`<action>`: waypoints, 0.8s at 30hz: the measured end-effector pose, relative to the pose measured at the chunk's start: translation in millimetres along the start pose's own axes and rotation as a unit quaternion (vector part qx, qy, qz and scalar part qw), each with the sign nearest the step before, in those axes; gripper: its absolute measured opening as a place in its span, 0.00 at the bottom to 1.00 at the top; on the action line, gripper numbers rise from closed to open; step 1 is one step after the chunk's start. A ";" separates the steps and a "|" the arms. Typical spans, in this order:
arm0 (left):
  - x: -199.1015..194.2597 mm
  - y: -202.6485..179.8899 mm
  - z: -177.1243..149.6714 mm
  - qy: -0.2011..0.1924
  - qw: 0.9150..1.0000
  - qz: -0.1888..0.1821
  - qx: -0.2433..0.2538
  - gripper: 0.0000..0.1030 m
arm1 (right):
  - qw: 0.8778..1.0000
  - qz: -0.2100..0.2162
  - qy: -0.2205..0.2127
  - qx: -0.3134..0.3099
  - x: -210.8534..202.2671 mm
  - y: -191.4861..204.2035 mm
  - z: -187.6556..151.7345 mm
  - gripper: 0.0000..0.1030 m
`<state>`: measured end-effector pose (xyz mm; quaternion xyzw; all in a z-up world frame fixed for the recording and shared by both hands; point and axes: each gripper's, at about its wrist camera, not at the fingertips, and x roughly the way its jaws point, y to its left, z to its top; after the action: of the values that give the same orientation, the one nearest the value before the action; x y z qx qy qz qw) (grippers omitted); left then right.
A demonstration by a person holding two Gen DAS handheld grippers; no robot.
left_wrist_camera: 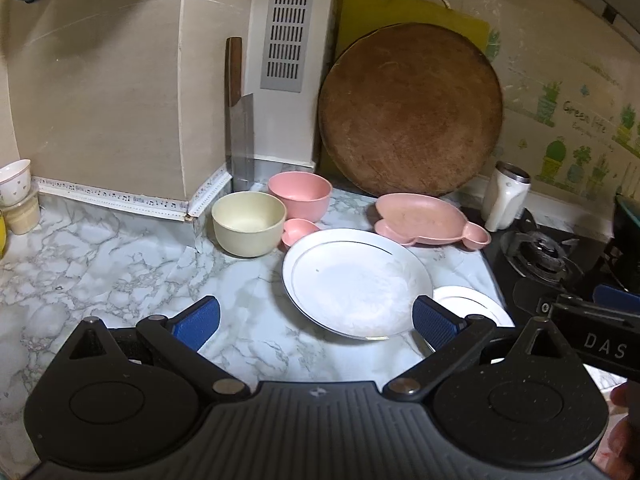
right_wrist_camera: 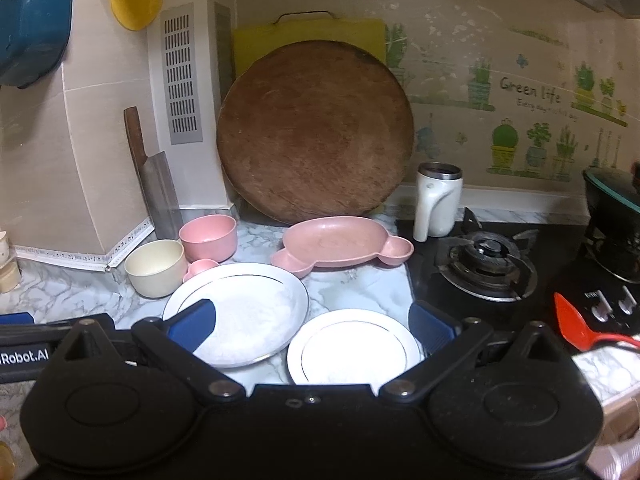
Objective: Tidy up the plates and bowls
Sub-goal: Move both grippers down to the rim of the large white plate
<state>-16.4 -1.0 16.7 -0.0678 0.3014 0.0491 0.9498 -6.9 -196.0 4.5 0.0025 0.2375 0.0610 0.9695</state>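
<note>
A large white plate [left_wrist_camera: 356, 280] [right_wrist_camera: 240, 308] lies on the marble counter, with a small white plate [left_wrist_camera: 472, 304] [right_wrist_camera: 352, 344] to its right. Behind them stand a cream bowl [left_wrist_camera: 248, 224] [right_wrist_camera: 156, 266], a pink bowl [left_wrist_camera: 300, 194] [right_wrist_camera: 208, 236], a tiny pink dish [left_wrist_camera: 298, 232] [right_wrist_camera: 200, 268] and a pink bear-shaped plate [left_wrist_camera: 428, 220] [right_wrist_camera: 344, 246]. My left gripper [left_wrist_camera: 316, 324] is open and empty, in front of the large plate. My right gripper [right_wrist_camera: 312, 328] is open and empty, just above the small plate; it shows at the right edge of the left wrist view [left_wrist_camera: 600, 320].
A round wooden board [left_wrist_camera: 412, 108] [right_wrist_camera: 316, 132] and a cleaver [left_wrist_camera: 240, 136] [right_wrist_camera: 154, 184] lean on the back wall. A white mug [left_wrist_camera: 504, 196] [right_wrist_camera: 438, 204] stands by the gas stove [right_wrist_camera: 484, 260] on the right. Cups [left_wrist_camera: 16, 196] sit far left. A red spatula [right_wrist_camera: 580, 328] lies at right.
</note>
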 end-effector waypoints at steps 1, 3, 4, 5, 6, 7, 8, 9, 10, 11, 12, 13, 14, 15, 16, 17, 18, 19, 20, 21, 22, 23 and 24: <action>4.4 1.1 2.0 0.001 1.000 0.002 -0.003 1.00 | 1.000 0.004 0.002 -0.002 5.1 -1.0 2.4 1.00; 15.0 2.7 5.3 0.009 1.000 0.002 -0.014 1.00 | 1.000 0.014 0.009 -0.011 18.0 -3.1 8.0 1.00; 21.1 3.4 6.5 0.014 1.000 0.005 -0.019 1.00 | 0.999 0.025 0.015 -0.018 25.6 -4.2 10.7 1.00; 27.4 5.1 7.5 0.018 1.000 0.007 -0.024 1.00 | 0.999 0.041 0.021 -0.026 33.1 -5.0 13.4 1.00; 34.1 6.0 8.1 0.023 0.999 0.008 -0.028 1.00 | 0.997 0.059 0.028 -0.039 43.6 -6.4 16.7 1.00; 41.1 6.5 8.4 0.027 0.999 0.013 -0.030 1.00 | 0.996 0.064 0.033 -0.048 52.0 -6.0 19.4 1.00; 49.0 7.6 8.5 0.030 0.999 0.019 -0.032 1.00 | 0.995 0.068 0.038 -0.056 62.4 -6.6 22.8 1.00; 57.1 8.0 8.3 0.034 0.999 0.024 -0.033 1.00 | 0.994 0.077 0.042 -0.064 73.7 -7.3 26.0 1.00; 66.1 8.7 8.2 0.040 0.998 0.028 -0.035 1.00 | 0.993 0.082 0.049 -0.074 85.6 -6.8 28.6 1.00; 75.4 9.4 7.9 0.050 0.998 0.031 -0.039 1.00 | 0.991 0.087 0.061 -0.080 98.2 -6.9 31.6 1.00; 84.5 11.4 7.4 0.059 0.997 0.031 -0.045 1.00 | 0.989 0.098 0.074 -0.084 113.6 -7.7 35.3 1.00; 93.4 14.0 6.7 0.068 0.996 0.028 -0.053 1.00 | 0.986 0.111 0.085 -0.089 124.0 -8.0 36.1 0.99; 101.9 17.2 5.5 0.075 0.995 0.027 -0.061 1.00 | 0.982 0.123 0.104 -0.094 138.2 -7.9 38.2 0.95; 109.9 19.8 5.1 0.082 0.994 0.028 -0.069 1.00 | 0.979 0.135 0.124 -0.094 152.2 -7.7 40.2 0.94; 116.8 21.8 5.1 0.088 0.993 0.030 -0.076 1.00 | 0.975 0.146 0.140 -0.094 165.4 -7.5 41.5 0.93; 123.0 23.6 5.5 0.089 0.992 0.032 -0.079 1.00 | 0.972 0.152 0.154 -0.094 177.2 -7.2 42.1 0.91; 128.6 24.5 6.2 0.089 0.992 0.036 -0.079 1.00 | 0.969 0.154 0.167 -0.093 187.4 -7.8 42.5 0.90; 134.4 25.1 7.5 0.093 0.992 0.040 -0.081 1.00 | 0.967 0.157 0.181 -0.092 198.9 -7.7 42.9 0.87; 140.7 26.6 8.5 0.097 0.991 0.041 -0.085 0.99 | 0.964 0.159 0.191 -0.091 209.6 -7.7 43.0 0.87; 147.2 29.0 9.3 0.102 0.990 0.041 -0.092 0.99 | 0.963 0.159 0.200 -0.089 220.1 -7.9 42.9 0.86; 153.9 31.7 9.8 0.108 0.988 0.044 -0.100 0.99 | 0.961 0.158 0.208 -0.087 228.6 -9.1 42.6 0.85; 161.5 34.6 10.8 0.118 0.986 0.048 -0.109 0.97 | 0.959 0.158 0.218 -0.083 237.3 -10.9 43.0 0.81; 168.2 37.5 11.1 0.128 0.983 0.050 -0.119 0.95 | 0.957 0.161 0.230 -0.078 245.9 -14.9 43.2 0.80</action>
<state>121.7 46.5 -75.4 -0.1704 0.4158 0.1232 0.8848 231.1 -180.5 -70.8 -0.0489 0.4450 0.2330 0.8633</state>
